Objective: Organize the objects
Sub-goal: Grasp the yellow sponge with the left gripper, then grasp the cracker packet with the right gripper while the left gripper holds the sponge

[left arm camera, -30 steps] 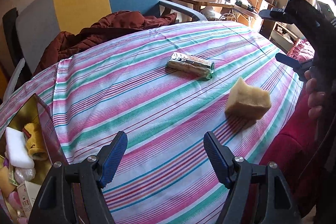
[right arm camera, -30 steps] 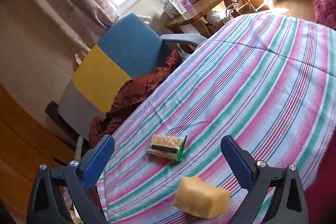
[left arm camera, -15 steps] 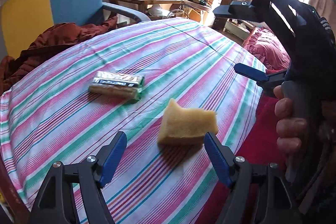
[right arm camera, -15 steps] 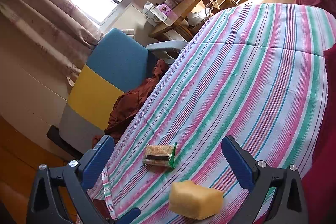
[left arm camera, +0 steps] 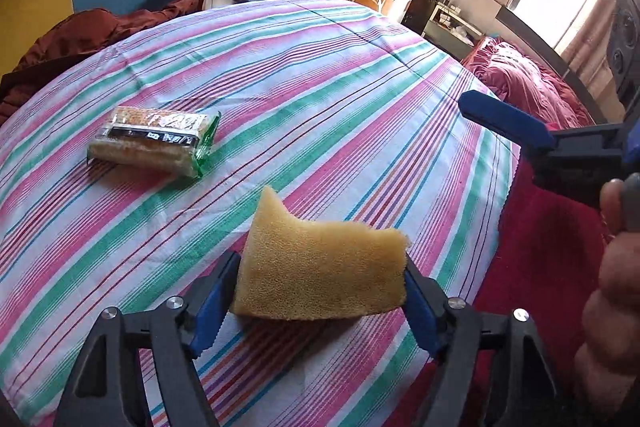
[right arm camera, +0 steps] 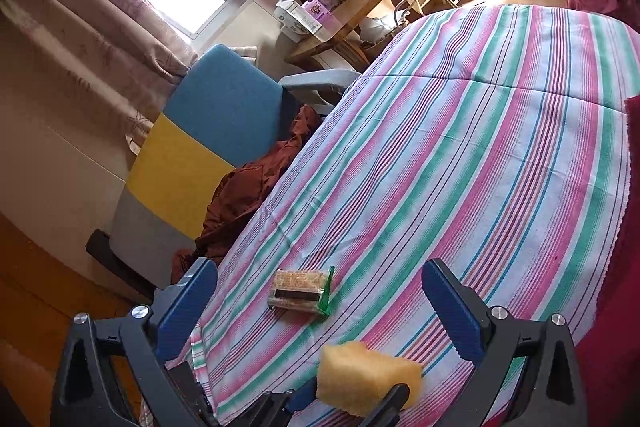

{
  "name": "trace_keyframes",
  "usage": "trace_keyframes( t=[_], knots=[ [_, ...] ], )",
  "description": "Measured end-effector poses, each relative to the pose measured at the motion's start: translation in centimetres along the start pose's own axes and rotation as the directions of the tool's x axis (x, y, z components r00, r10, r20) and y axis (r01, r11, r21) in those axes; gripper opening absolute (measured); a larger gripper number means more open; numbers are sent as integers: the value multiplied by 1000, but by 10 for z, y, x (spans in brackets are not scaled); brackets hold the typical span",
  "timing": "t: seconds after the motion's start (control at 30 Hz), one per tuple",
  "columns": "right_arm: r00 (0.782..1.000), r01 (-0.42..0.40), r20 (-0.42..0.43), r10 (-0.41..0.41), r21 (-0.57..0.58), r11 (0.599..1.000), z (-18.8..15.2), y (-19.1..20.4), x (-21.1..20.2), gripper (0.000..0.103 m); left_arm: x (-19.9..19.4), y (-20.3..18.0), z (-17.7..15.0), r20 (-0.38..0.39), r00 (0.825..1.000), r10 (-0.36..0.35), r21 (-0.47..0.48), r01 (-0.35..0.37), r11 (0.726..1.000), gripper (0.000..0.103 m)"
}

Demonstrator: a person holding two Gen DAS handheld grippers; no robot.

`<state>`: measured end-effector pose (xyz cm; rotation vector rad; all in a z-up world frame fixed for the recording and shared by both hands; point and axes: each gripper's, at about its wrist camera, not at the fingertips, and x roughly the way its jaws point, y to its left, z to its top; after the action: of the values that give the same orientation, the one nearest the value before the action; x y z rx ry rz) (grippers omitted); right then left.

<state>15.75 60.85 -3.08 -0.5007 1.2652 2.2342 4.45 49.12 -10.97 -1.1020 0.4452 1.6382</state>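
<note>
The yellow sponge sits near the table's front edge, clenched between my left tongs for lifting. The wrapped packet waits nearer the middle. My right tongs hang released above, spare.

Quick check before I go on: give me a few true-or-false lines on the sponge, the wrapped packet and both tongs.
1. The left tongs have the sponge between their fingers. True.
2. The right tongs grip the wrapped packet. False: they are open and empty; the packet lies on the striped cloth.
3. The sponge is green. False: it is yellow.
4. The packet lies apart from the sponge. True.
</note>
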Motion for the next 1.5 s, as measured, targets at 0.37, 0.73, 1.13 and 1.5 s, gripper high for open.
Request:
trace_keyframes(
  t=[0.37,0.73,1.13,1.5],
  knots=[
    [965,43,-238,-112,-276,960,-33,41,50,103,-84,82,-67,59,973,222,-176,-209,962,72],
    [902,68,-295,-314,-622,780,-69,90,90,98,-100,118,-105,89,964,252,-283,-218,934,72],
    [808,58,-275,-520,-843,536,-71,117,208,95,-97,128,-109,99,974,204,-339,-160,927,75],
    [781,-28,-335,-527,-862,506,-111,111,183,54,-96,128,-111,110,973,202,-359,-151,921,75]
  ],
)
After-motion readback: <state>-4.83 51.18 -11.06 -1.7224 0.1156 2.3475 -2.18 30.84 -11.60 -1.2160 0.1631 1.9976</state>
